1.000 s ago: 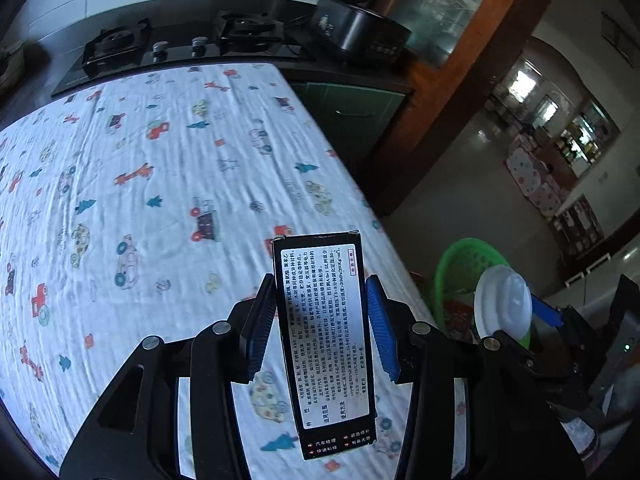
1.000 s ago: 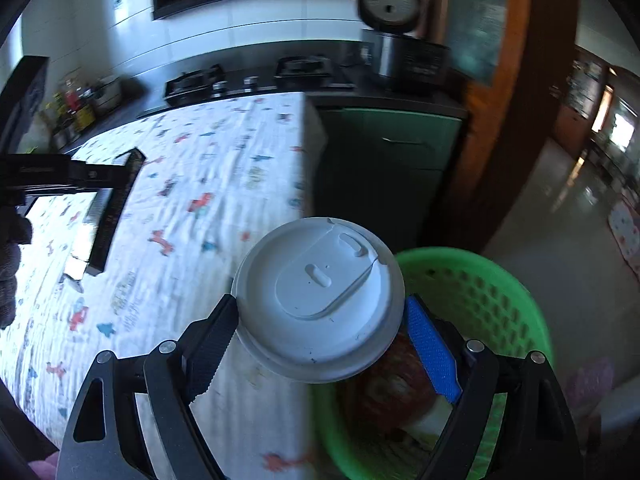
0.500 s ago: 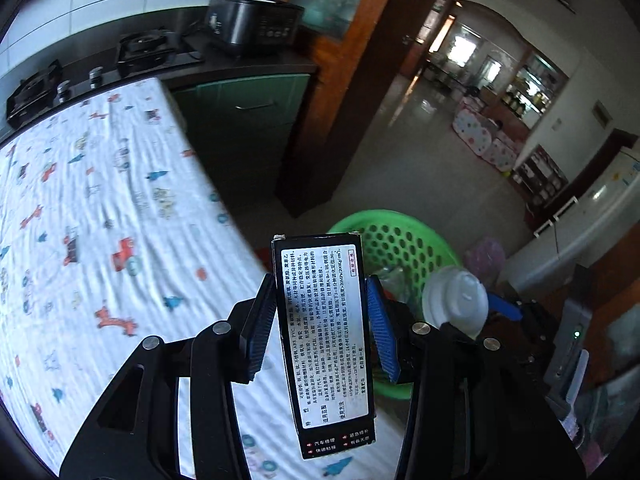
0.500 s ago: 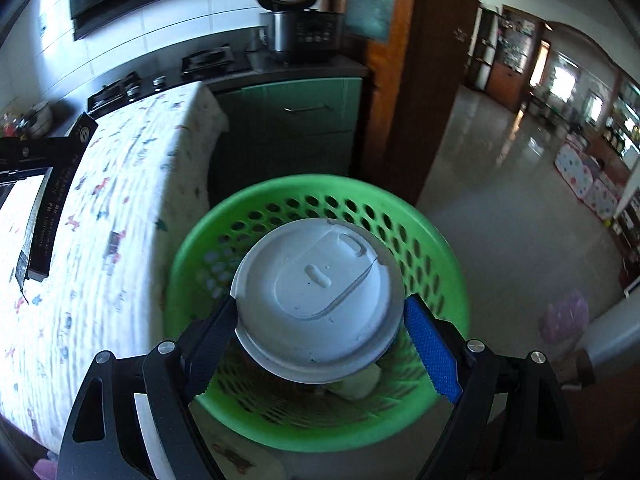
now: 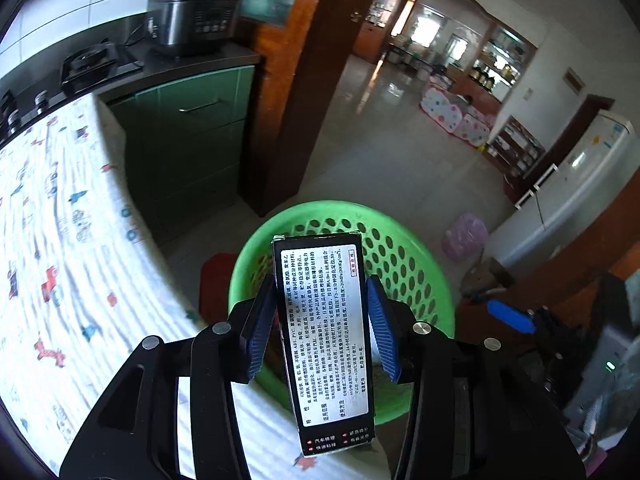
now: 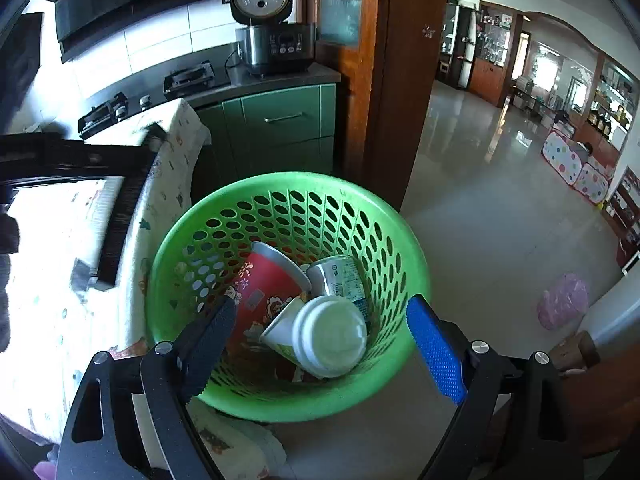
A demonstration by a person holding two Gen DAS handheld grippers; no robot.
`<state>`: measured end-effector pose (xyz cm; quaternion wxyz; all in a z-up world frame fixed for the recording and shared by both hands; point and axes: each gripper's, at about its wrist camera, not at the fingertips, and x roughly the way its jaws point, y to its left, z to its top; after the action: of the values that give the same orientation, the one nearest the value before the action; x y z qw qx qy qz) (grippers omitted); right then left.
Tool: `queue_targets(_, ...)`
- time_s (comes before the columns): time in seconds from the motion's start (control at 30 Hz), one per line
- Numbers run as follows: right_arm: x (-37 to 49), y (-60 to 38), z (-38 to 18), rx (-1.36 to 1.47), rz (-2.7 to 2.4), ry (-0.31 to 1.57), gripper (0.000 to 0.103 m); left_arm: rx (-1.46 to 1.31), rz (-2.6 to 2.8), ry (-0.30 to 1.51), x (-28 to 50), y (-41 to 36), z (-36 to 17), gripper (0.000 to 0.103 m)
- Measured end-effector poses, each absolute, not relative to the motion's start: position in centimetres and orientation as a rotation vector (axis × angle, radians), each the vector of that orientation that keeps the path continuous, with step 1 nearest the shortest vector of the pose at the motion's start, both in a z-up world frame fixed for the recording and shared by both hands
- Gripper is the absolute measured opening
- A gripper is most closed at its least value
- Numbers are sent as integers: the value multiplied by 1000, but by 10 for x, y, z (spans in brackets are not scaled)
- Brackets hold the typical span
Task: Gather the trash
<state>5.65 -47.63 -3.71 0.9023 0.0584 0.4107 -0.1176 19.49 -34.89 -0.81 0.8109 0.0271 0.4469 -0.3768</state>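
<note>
While a table draped in a white printed cloth [image 5: 60, 240] fills the left of both views, one green perforated basket [image 6: 384, 216] is seen standing on the floor just beside the table's right edge. Behind it, a green cabinet [image 6: 280, 128] and a counter carrying one rice cooker [image 6: 272, 36] are visible.

Inside the basket, three pieces of trash can be counted: one red paper cup [image 6: 264, 288] lying on its side, one lidded white cup [image 6: 328, 336] resting against it, and one crumpled silvery carton [image 6: 340, 276] behind them. The lidded cup lies loose at the bottom of the basket, below the right gripper [image 6: 320, 336], whose two fingers are spread wide apart with nothing between them.

One black box [image 5: 324, 340] with a white printed label is clamped upright between the blue pads of the left gripper [image 5: 322, 328]. In the left wrist view, the box is held above the near rim of the basket, close to the table's right edge.

The step in hand is judged to be the disposal of the box. For the next move, the left gripper would need to be carried fully over the basket's opening and its fingers released, so that the box drops inside rather than striking the rim or the table edge.
</note>
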Motion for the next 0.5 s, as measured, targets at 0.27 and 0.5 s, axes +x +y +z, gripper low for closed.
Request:
queue_targets(0.27, 26, -466, -25, 112, -262, 789, 85, 103, -836, 942, 187, -366, -14, 55)
queue_targets(0.5, 13, -455, -17, 128, -267, 761, 85, 157, -845, 837, 164, -349, 0, 73)
